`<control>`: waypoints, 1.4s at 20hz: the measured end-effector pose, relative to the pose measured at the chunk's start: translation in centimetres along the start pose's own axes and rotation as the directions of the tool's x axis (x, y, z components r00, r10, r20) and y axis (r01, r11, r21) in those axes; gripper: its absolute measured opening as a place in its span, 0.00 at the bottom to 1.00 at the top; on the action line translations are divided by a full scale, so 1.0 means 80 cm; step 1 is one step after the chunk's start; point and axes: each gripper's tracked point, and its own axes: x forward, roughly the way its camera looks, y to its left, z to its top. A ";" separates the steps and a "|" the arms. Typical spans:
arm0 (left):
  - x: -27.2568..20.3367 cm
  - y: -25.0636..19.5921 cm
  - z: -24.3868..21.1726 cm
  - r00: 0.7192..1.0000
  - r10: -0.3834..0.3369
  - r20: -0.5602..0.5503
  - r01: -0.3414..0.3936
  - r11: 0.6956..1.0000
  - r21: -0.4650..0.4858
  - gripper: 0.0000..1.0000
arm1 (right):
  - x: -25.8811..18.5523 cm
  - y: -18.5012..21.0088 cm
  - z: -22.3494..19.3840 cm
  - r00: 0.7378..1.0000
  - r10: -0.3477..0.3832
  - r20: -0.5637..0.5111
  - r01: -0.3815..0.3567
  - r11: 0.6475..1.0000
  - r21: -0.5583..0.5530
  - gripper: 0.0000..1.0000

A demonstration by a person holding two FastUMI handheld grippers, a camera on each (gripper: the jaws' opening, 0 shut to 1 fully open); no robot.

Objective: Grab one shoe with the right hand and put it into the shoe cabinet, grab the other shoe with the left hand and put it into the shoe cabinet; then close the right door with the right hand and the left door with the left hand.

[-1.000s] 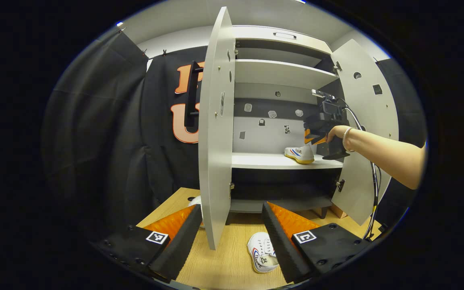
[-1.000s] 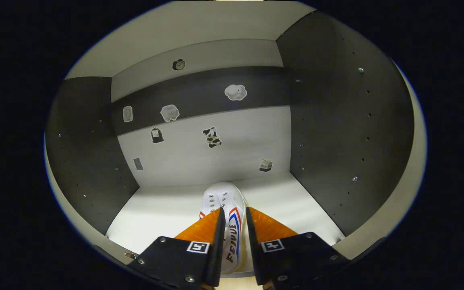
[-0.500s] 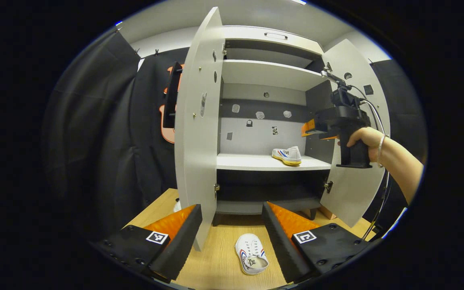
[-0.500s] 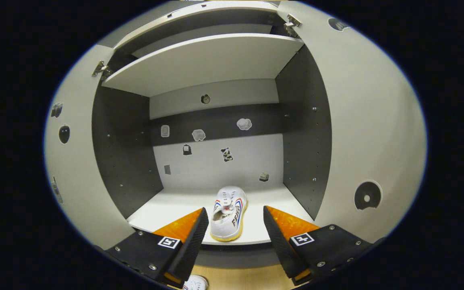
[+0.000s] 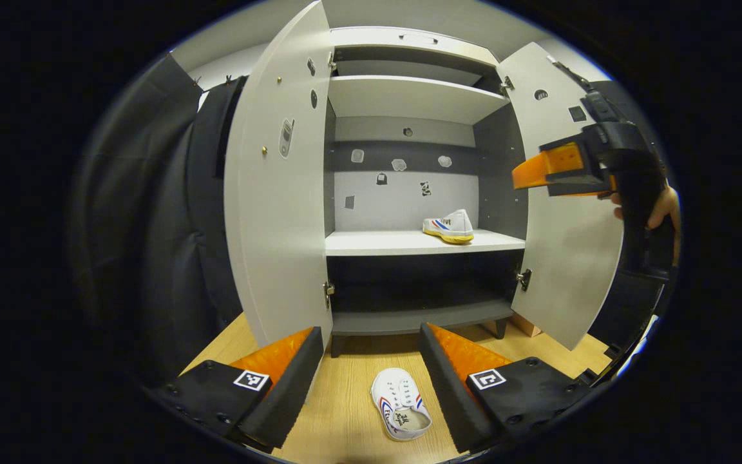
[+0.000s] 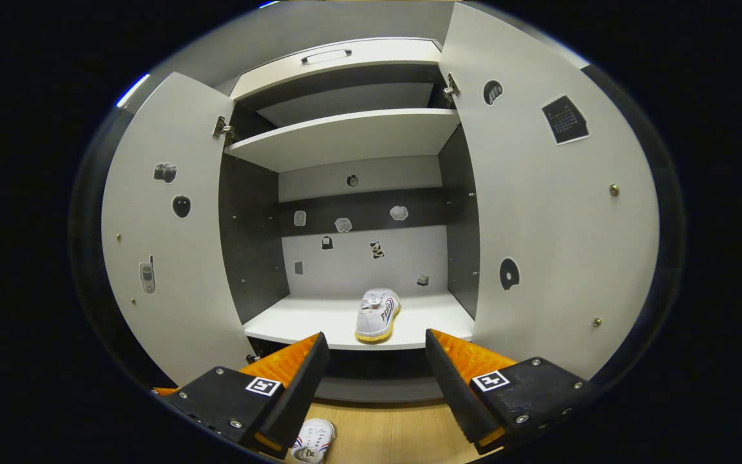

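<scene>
Two white shoes are in your pictures. One shoe (image 6: 377,314) stands on the middle shelf (image 6: 294,322) of the shoe cabinet (image 5: 409,103), toward the right side, its heel facing you in the right gripper view. It has red and blue stripes and dark letters on its side, but they are too small to read with certainty. The other shoe (image 5: 400,403) lies on the wooden floor (image 5: 345,412) in front of the cabinet, its opening turned to you; some dark writing is inside it, and I cannot read it.

Your left hand-held gripper (image 5: 371,380) is wide open and holds nothing; the floor shoe lies between its fingers in the left gripper view, lower than them, not touching. Your right hand-held gripper (image 6: 374,380) is also wide open and empty, apart from the shelf shoe.

Both doors stand open. The left door (image 5: 274,212) and the right door (image 5: 564,258) leave a free way to the shelf, and the shelf has bare room to the left of the shoe. Small stickers are on the back wall and doors; their pictures are hard to make out. In the right gripper view the floor shoe is cut off at the lower edge.
</scene>
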 end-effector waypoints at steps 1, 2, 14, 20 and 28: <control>0.007 -0.004 -0.011 1.000 -0.006 -0.018 0.006 1.000 0.000 0.97 | -0.011 -0.003 -0.005 1.000 -0.004 -0.001 0.004 1.000 -0.006 0.92; 0.013 -0.005 -0.023 0.999 -0.004 -0.035 0.004 1.000 0.009 0.97 | -0.023 -0.008 -0.008 1.000 -0.008 0.004 0.008 1.000 -0.016 0.92; 0.081 -0.008 -0.212 0.930 -0.026 -0.366 0.016 0.999 -0.032 0.98 | -0.085 -0.057 -0.043 0.999 -0.040 -0.014 0.040 0.999 -0.002 0.92; 0.091 -0.007 -0.285 0.859 -0.040 -0.511 0.015 0.999 -0.052 0.98 | -0.093 -0.058 -0.063 0.998 -0.031 -0.053 0.032 0.999 0.018 0.93; 0.103 -0.010 -0.334 0.788 -0.070 -0.611 0.010 0.995 -0.102 0.98 | -0.094 -0.054 -0.080 0.996 -0.019 -0.088 0.022 0.999 0.031 0.93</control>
